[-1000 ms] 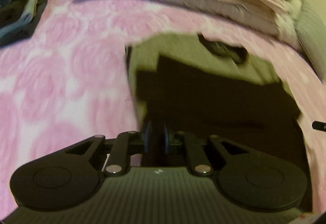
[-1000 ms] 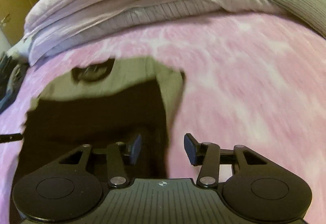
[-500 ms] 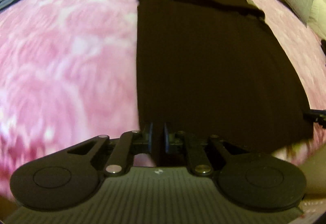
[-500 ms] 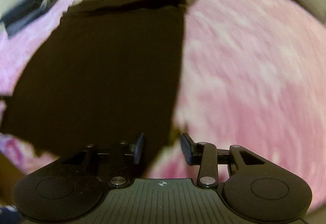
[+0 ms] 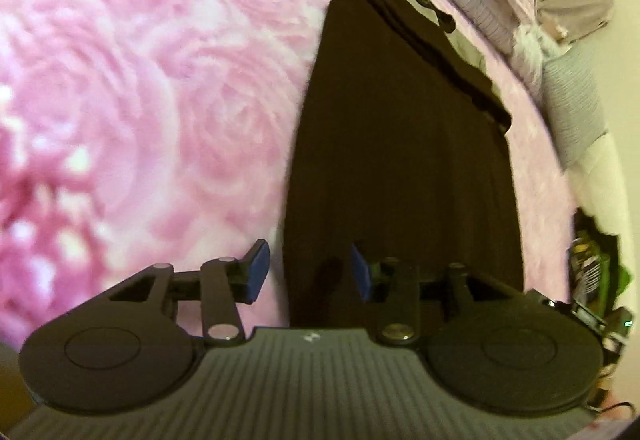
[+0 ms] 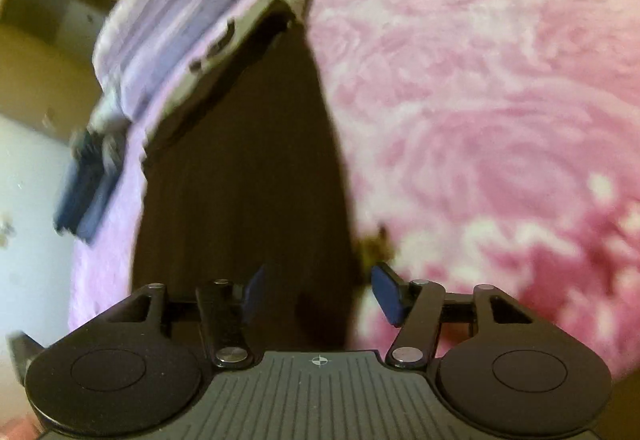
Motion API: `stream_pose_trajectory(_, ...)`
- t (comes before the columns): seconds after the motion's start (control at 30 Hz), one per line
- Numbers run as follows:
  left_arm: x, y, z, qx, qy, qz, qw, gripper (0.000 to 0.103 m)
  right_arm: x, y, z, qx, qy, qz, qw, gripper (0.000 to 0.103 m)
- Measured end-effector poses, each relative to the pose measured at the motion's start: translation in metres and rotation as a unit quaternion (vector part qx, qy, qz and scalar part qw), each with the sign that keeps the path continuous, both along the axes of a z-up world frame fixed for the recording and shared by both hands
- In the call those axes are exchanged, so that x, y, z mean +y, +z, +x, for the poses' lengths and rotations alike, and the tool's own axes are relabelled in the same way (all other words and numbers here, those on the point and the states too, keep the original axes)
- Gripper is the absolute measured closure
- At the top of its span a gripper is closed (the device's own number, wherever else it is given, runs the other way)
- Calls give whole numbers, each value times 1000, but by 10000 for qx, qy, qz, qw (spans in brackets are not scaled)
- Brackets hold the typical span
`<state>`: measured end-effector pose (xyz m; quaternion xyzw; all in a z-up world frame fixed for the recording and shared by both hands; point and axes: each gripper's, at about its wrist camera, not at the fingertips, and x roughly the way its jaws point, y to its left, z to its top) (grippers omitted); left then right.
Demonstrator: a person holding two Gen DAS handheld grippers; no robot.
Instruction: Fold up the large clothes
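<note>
Pink rose-patterned blanket (image 5: 120,88) carries the dark garment (image 5: 400,168), laid long and flat, possibly over a grey layer. Left gripper (image 5: 306,270) and right gripper (image 6: 316,294) gape wide, holding nothing.

Open bed surface beside a long dark garment, bedding piled at the far edge.

Pink rose-patterned blanket (image 5: 120,100) lies bare on both sides of the dark garment (image 5: 400,180). Stacked lilac bedding (image 6: 180,20) blocks the bed's far edge; folded blue clothes (image 6: 86,192) sit near one corner.
</note>
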<state>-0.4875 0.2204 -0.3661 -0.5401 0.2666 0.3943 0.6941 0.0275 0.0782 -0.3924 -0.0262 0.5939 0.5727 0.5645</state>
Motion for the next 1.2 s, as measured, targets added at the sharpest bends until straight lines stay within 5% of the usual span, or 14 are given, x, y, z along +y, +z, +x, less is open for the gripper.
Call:
stream_pose_trajectory(0.3, 45, -30, -2, -1411, -368, 232, 9890, 66, 51, -21, 23, 486, 415, 576, 9963, 51)
stream_pose_trajectory(0.53, 0, -44, -20, -1897, -614, 161, 9798, 79, -3, -25, 10, 1073, 614, 636, 9903, 58)
stream_pose_trajectory(0.73, 1, -49, -15, -2057, -467, 155, 9774, 91, -17, -28, 8, 1253, 201, 682, 9896, 67)
stream_pose_trajectory(0.83, 11, -56, -11, -2147, -337, 21, 9761, 98, -14, -32, 11, 1197, 22, 509, 9915, 99)
stream_pose_trajectory(1.2, -12, -17, -47, -2087, -376, 1071, 9714, 100, -69, -4, -20, 1478, -597, 973, 9824, 102)
